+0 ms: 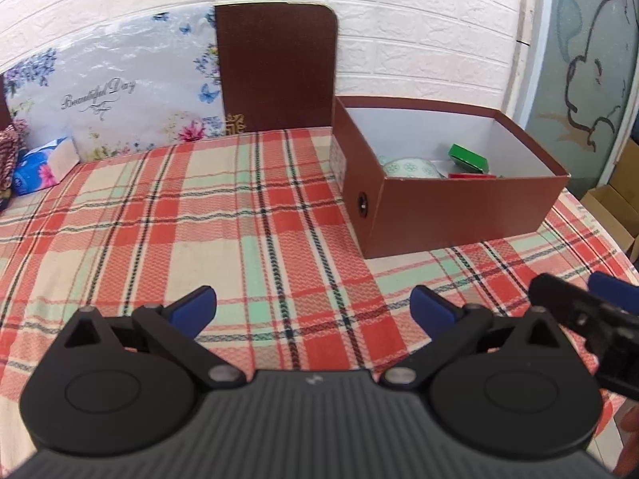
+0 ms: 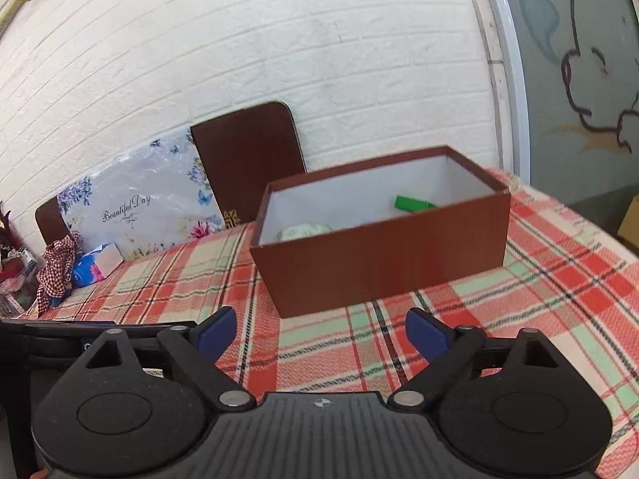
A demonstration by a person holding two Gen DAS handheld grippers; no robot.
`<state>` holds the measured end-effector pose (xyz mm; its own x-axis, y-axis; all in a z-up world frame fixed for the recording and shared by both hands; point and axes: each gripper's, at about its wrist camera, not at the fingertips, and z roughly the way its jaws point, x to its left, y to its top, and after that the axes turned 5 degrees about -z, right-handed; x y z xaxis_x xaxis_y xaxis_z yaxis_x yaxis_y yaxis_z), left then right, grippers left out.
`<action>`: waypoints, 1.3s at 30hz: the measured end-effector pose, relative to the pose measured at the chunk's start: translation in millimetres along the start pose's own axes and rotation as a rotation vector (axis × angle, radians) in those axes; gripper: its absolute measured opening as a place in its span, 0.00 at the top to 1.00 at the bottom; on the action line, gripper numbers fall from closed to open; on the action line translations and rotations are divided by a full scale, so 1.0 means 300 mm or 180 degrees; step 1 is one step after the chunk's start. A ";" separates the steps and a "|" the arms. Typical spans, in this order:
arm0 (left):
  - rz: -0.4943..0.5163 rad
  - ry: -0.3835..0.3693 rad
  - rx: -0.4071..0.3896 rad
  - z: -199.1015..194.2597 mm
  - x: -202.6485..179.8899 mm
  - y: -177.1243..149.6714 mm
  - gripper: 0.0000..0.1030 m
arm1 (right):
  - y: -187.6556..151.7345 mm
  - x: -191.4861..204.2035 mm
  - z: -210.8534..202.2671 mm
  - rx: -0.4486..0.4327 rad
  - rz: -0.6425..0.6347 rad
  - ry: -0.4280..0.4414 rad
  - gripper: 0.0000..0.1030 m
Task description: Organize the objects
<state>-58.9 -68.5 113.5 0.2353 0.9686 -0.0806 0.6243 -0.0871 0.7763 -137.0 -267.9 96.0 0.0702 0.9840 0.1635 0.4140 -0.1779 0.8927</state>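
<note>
An open brown box point(image 1: 451, 215) with a white inside stands on the plaid cloth at the right. Inside it lie a green block point(image 1: 469, 158), a roll with a green-patterned wrap point(image 1: 409, 168) and a sliver of something red point(image 1: 473, 176). My left gripper point(image 1: 313, 311) hovers over bare cloth, short of the box, open with nothing between its blue pads. In the right wrist view the box point(image 2: 383, 263) sits just ahead, with the green block point(image 2: 413, 203) showing over its rim. My right gripper point(image 2: 321, 337) is open and empty in front of the box wall.
A brown lid point(image 1: 275, 68) leans on the white brick wall behind the box. A floral cushion point(image 1: 116, 92), a blue tissue pack point(image 1: 40, 169) and a checked cloth point(image 2: 58, 269) lie at the far left. Cardboard boxes point(image 1: 617, 207) stand beyond the cloth's right edge.
</note>
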 end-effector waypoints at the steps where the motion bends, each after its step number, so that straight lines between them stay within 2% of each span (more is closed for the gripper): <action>1: -0.0015 0.0027 0.0000 -0.007 0.007 0.000 0.00 | -0.001 0.014 -0.013 -0.0056 -0.0022 -0.0007 0.05; 3: -0.0060 0.0080 -0.0015 -0.022 0.020 -0.003 0.00 | -0.006 0.040 -0.036 -0.0142 -0.0057 -0.0026 0.03; 8: -0.0084 0.0238 -0.0247 -0.076 0.040 -0.012 0.00 | -0.008 0.076 -0.073 -0.0259 -0.0059 -0.0035 0.01; 11: -0.0095 0.0316 -0.0318 -0.107 0.049 -0.015 0.00 | 0.031 0.078 -0.106 -0.0350 0.0012 -0.0021 0.01; 15: -0.0082 0.0535 -0.0441 -0.151 0.054 -0.019 0.00 | 0.089 0.083 -0.150 -0.0497 0.0085 0.0046 0.01; 17: -0.0122 0.0512 -0.0456 -0.172 0.062 -0.018 0.00 | 0.088 0.099 -0.161 -0.0542 0.0046 0.0067 0.01; 21: -0.0170 0.0545 -0.0458 -0.207 0.070 -0.029 0.00 | 0.039 0.128 -0.151 -0.0428 -0.0056 0.0030 0.01; 28: -0.0150 0.0567 -0.0307 -0.212 0.053 -0.066 0.00 | -0.064 0.108 -0.130 -0.0130 0.0221 -0.0019 0.01; 39: 0.0054 0.0415 -0.0125 -0.175 -0.007 -0.071 0.00 | -0.070 0.026 -0.098 0.0018 0.0529 -0.0144 0.01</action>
<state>-111.8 -56.4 130.1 0.1453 0.9893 0.0127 0.5908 -0.0970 0.8010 -171.8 -256.8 90.7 0.1789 0.9403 0.2896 0.3984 -0.3384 0.8525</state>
